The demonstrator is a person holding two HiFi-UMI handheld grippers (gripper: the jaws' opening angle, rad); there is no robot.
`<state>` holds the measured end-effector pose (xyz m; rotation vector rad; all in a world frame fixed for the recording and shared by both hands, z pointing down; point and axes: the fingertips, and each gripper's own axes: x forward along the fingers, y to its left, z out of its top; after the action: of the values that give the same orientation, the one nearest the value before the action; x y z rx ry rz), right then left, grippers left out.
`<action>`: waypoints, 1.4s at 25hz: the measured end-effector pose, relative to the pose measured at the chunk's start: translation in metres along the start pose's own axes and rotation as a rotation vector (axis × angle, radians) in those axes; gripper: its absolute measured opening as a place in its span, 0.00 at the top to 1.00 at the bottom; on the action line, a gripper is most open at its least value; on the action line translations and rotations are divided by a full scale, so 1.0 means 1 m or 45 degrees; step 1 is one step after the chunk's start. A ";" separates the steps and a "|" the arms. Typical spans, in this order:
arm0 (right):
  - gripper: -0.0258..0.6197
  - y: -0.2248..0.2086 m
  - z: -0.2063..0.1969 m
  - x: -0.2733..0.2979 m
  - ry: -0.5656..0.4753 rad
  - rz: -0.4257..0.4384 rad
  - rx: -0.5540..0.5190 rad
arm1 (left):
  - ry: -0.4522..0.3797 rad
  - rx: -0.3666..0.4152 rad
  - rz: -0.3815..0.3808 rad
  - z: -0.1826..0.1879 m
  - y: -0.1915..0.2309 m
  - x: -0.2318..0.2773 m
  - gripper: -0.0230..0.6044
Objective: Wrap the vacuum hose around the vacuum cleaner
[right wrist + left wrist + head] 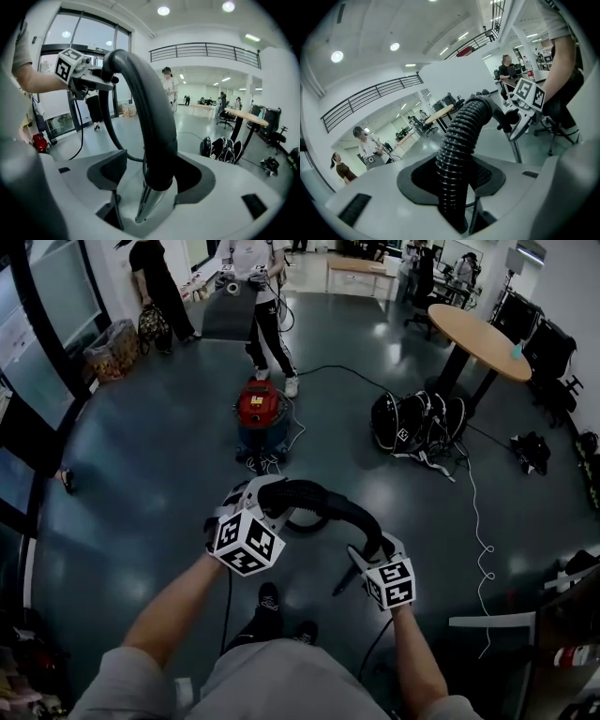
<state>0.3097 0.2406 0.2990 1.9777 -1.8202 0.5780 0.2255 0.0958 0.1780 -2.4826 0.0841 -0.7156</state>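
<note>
Black hose [323,501], gathering step: our left tongs [265,495] clench it, our right tongs [367,551] gape around it; next we should regrip, coiling round the vacuum cleaner [262,413] ahead.

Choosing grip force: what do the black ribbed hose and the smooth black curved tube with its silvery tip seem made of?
The black ribbed hose: likely flexible plastic, matte; corrugated rings. The smooth black curved tube: probably rigid plastic, semi-gloss, soft highlights. The silvery tip: looks like polished metal, bright reflections.
</note>
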 end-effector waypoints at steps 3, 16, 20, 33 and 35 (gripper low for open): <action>0.49 -0.004 0.036 0.006 -0.021 -0.053 -0.117 | -0.020 0.020 -0.021 -0.006 0.009 0.013 0.69; 0.76 0.031 0.152 0.148 0.103 0.011 -0.710 | -0.045 0.142 -0.099 -0.069 0.070 0.053 0.68; 0.76 0.037 0.163 0.170 0.133 -0.019 -0.716 | -0.069 0.033 -0.132 -0.096 0.086 0.059 0.68; 0.76 -0.040 0.150 0.188 0.215 -0.041 -0.523 | 0.200 -0.732 -0.293 -0.235 0.052 0.075 0.45; 0.76 -0.047 0.137 0.188 0.225 -0.001 -0.485 | 0.250 -0.790 -0.305 -0.238 0.027 0.080 0.45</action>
<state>0.3756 0.0130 0.2859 1.6218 -1.6757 0.3594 0.1753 -0.0603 0.3697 -3.0325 0.0926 -1.1799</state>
